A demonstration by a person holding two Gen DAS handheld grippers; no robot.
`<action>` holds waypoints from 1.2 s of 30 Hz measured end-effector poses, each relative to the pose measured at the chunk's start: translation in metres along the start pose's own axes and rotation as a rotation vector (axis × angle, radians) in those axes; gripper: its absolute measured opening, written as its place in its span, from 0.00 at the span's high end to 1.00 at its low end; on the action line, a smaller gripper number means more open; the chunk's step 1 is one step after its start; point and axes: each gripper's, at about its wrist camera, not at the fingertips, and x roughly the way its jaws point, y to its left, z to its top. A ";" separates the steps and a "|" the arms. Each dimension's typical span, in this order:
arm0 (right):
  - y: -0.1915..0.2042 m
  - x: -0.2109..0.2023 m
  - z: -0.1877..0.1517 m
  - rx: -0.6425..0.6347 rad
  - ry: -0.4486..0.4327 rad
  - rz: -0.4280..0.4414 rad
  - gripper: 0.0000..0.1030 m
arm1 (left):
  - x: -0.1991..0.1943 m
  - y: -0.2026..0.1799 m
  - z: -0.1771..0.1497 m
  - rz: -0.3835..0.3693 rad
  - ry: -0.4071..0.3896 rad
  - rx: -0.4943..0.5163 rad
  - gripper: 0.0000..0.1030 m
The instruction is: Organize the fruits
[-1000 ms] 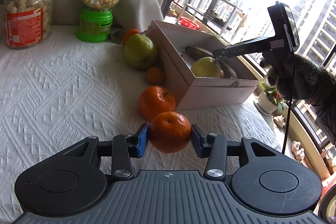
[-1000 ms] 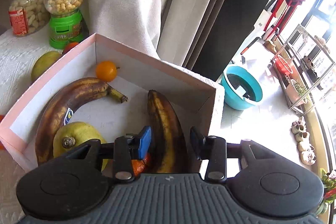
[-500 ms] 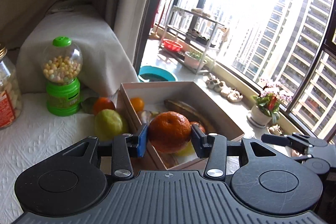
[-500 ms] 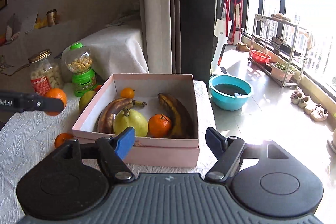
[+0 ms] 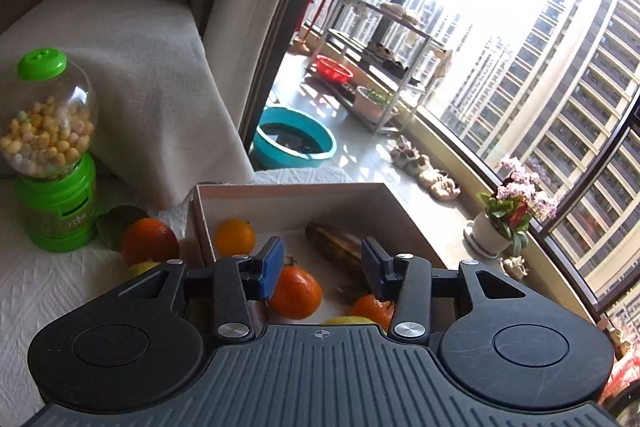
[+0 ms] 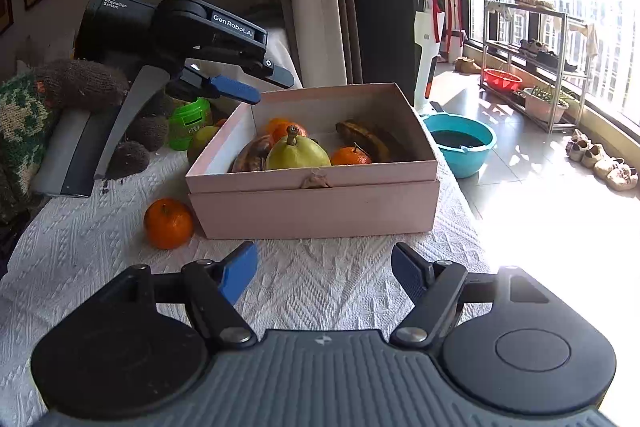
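So since the earlier frame, the mandarin (image 5: 296, 293) has left the left gripper (image 5: 322, 263). It now lies inside the pink box (image 5: 288, 189), low in the middle of the left wrist view, below and behind the blue pads. The right gripper (image 6: 324, 271) has backed out of the box too, and the whole box now sits mid-frame in its view.

Left tongs: about halfway open and closing just a touch. Nothing is pinched between them. From the right wrist view they hang over the box's upper left corner, held by a knit-gloved hand (image 6: 80, 83) at the left edge.

Right tongs: wide open and empty, over the white tablecloth (image 6: 320, 307) in front of the box.

In the box, from the left view:
- a 2nd mandarin (image 5: 372, 309) just right of the dropped one
- a small orange (image 5: 235, 238) in the far left corner
- a very brown banana (image 5: 340, 251) in the middle

The right view also shows a green pear (image 6: 298, 151) against the near wall.

Still outside the box are 2 that I can clearly see. 1 loose mandarin (image 6: 168, 223) sits on the cloth just beside the box's lower left corner. Another orange (image 5: 150, 241) sits left of the box, near the green candy dispenser (image 5: 56, 163).
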 end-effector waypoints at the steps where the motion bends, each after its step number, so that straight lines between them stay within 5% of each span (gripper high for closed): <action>1: -0.001 0.002 -0.001 0.003 0.008 0.002 0.28 | -0.005 0.003 0.000 0.009 -0.014 0.002 0.54; 8: 0.008 0.017 -0.011 -0.005 0.062 0.030 0.28 | -0.050 0.039 -0.023 0.202 -0.077 0.039 0.54; 14: 0.024 0.029 -0.018 -0.040 0.103 0.049 0.27 | -0.058 0.057 -0.052 0.189 -0.025 -0.002 0.54; 21: 0.039 0.031 -0.027 -0.113 0.109 0.033 0.23 | -0.036 0.069 -0.028 0.184 -0.050 -0.090 0.54; 29: 0.039 0.031 -0.028 -0.114 0.113 0.041 0.19 | -0.010 0.050 -0.018 0.289 -0.009 0.085 0.54; 36: 0.040 0.034 -0.028 -0.122 0.118 0.045 0.16 | -0.044 0.060 -0.043 0.302 -0.049 0.126 0.49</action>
